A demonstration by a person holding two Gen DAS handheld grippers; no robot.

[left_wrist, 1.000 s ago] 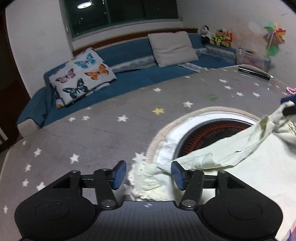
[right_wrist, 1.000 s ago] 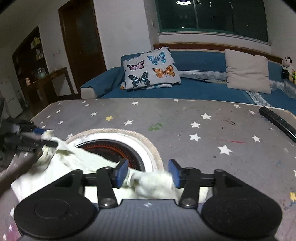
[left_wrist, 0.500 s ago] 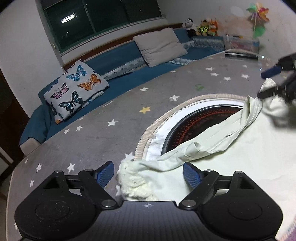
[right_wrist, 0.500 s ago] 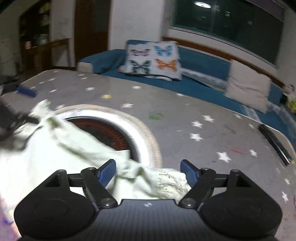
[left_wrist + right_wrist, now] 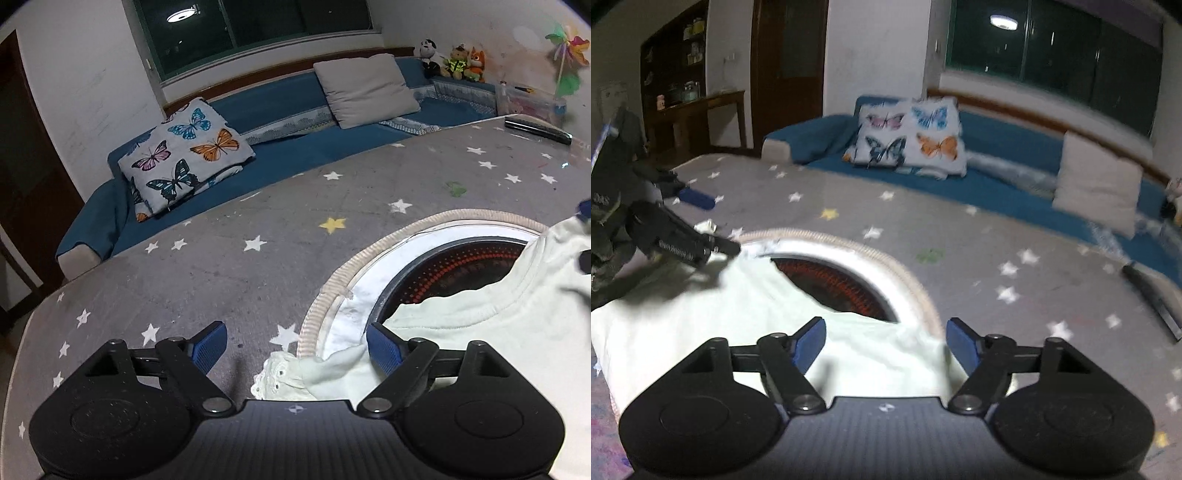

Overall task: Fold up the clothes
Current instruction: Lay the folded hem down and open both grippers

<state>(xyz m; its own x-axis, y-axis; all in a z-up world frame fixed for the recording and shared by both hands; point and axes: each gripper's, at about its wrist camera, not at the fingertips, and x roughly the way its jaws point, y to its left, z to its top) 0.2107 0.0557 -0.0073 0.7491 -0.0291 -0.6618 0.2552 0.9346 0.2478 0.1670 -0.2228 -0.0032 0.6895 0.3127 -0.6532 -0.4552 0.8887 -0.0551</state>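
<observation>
Since a second ago both sets of jaws have let go of the pale green garment (image 5: 480, 332), which has dropped from a bunched, lifted strip to lie flatter across the star-print table (image 5: 221, 266). Biggest risk first: the cloth drapes over the glowing round heater (image 5: 454, 273) sunk in the table, covering it from about 3 to 7 o'clock on its rim in the left view; leave it there and it could scorch, so fold it away from that opening. Your left gripper (image 5: 295, 343) stands wide and holds nothing, with the lacy sleeve edge (image 5: 277, 376) lying loose between its jaws; close carelessly and you may catch only the trim and drag the shirt crooked. Your right gripper (image 5: 884, 339) is closing again above the fabric's edge, its pads not yet pressing on anything; a blurred, hurried pinch may grab one layer only. Smallest worry: the remote (image 5: 537, 129) at 1 o'clock sits well apart, though a wide sweep could knock it.
</observation>
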